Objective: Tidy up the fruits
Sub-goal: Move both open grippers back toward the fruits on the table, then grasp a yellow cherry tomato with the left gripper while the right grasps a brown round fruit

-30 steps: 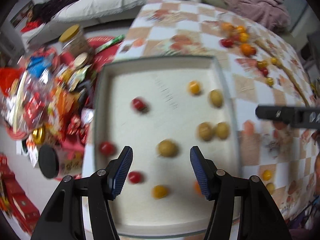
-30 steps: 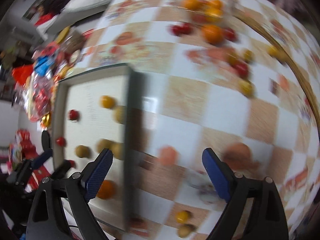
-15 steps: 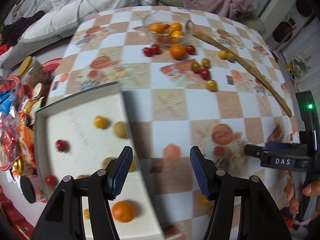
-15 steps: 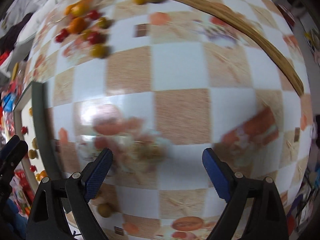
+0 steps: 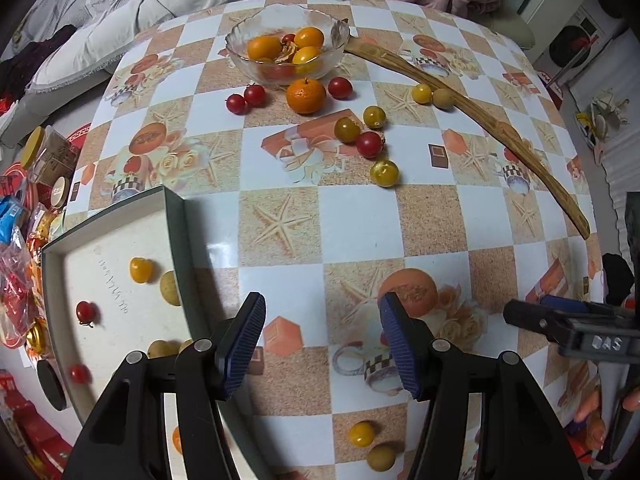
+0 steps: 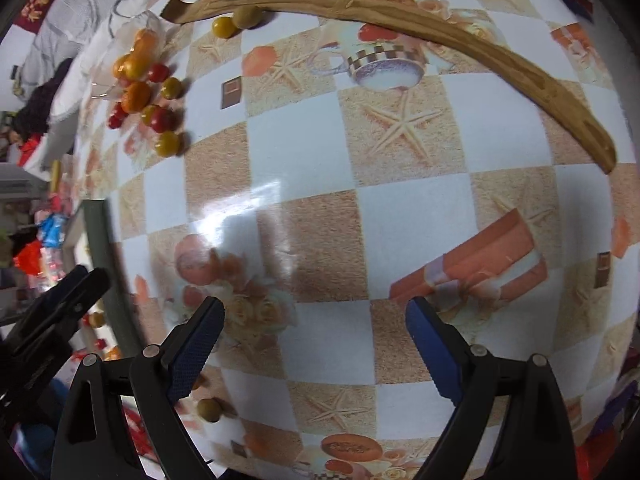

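left wrist view: left claw (image 5: 322,340) half-spread, empty, above checkered desk (image 5: 360,220); loose fruits (image 5: 306,95) beside glass bowl (image 5: 286,46); tray (image 5: 176,240) at left. right claw (image 6: 314,348) wide, empty.

Bare tablecloth (image 5: 360,216) centre gives passage; tray wall (image 5: 178,240) blocks left, wooden stick (image 5: 500,124) right, loose fruits (image 5: 368,142) beyond.

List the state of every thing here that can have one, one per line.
Left tongs: open, nothing between the pads.
Right tongs: open wide, empty.
Glass bowl: upright, partly filled with oranges and tomatoes.
Tray: flat on the table, holding a few scattered fruits.
Mandarin: loose on the table, beside the bowl.
Wooden stick: lying flat across the table.
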The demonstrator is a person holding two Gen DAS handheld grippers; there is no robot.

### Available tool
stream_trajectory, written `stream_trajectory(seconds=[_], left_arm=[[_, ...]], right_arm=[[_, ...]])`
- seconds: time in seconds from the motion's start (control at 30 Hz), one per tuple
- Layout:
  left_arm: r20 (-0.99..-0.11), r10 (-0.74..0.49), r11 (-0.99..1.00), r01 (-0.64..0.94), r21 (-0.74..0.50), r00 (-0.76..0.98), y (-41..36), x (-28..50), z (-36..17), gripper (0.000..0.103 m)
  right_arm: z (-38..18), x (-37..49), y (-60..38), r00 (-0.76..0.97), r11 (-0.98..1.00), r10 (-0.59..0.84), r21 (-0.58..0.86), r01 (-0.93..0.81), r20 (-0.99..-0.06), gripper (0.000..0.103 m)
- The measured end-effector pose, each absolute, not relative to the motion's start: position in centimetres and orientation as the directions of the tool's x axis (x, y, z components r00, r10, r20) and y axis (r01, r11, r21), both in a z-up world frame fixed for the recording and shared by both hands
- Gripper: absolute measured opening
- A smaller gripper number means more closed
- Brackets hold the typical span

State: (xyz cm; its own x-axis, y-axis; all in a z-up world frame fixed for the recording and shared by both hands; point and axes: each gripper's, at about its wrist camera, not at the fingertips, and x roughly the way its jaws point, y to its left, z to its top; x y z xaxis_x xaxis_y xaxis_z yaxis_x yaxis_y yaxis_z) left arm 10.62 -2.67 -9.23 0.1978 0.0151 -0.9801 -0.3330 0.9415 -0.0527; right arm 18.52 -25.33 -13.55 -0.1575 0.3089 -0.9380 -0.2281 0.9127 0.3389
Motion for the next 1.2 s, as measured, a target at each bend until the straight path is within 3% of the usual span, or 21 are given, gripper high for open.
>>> stream_trajectory(seconds=[0.1,0.23,0.47,0.87,0.97,1.1,1.2], left_arm=[[-0.981,0.004,0.935,-0.349,-0.065,0.192,-2.9,11.1,-9.6,0.061],[-0.985,-0.031,0.919,-0.382,-0.094,0.168,-3.0,11.9,-10.8,0.061],[-0.985,-0.009,0.911,-0.405,-0.079,0.173,-2.9,14.3,-11.5,0.061],[-0.98,0.019,0.893,-0.445,-0.074,0.2,-3.2,18.5,-13.6,0.061],[-0.98,0.033,0.89,-0.452,-0.06,0.196,-3.2,19.2,-14.3,0.061],[-0.981,0.046,0.882,-0.468,-0.049,0.19,-3.2,19.9,-15.0,0.061],[-0.98,0.069,0.874,-0.484,-0.032,0.188,-3.5,20.7,-15.5,0.061]], right_arm=[[-13.0,18.8,-25.7,-0.143,0.897,0.331,0.358,-0.258,-0.933,0.103],[-12.5,18.9,-25.2,-0.162,0.881,0.331,0.366,-0.301,-0.93,0.103],[-11.2,20.6,-22.9,-0.038,0.883,0.172,0.171,-0.438,-0.984,0.103],[-10.4,27.5,-18.4,0.075,0.857,0.228,0.163,-0.489,-0.971,0.102],[-10.9,28.8,-17.3,0.092,0.844,0.24,0.161,-0.511,-0.966,0.099],[-11.8,29.9,-15.3,0.111,0.813,0.222,0.121,-0.57,-0.969,0.072],[-12.6,30.5,-14.1,0.106,0.792,0.222,0.116,-0.599,-0.969,0.068]])
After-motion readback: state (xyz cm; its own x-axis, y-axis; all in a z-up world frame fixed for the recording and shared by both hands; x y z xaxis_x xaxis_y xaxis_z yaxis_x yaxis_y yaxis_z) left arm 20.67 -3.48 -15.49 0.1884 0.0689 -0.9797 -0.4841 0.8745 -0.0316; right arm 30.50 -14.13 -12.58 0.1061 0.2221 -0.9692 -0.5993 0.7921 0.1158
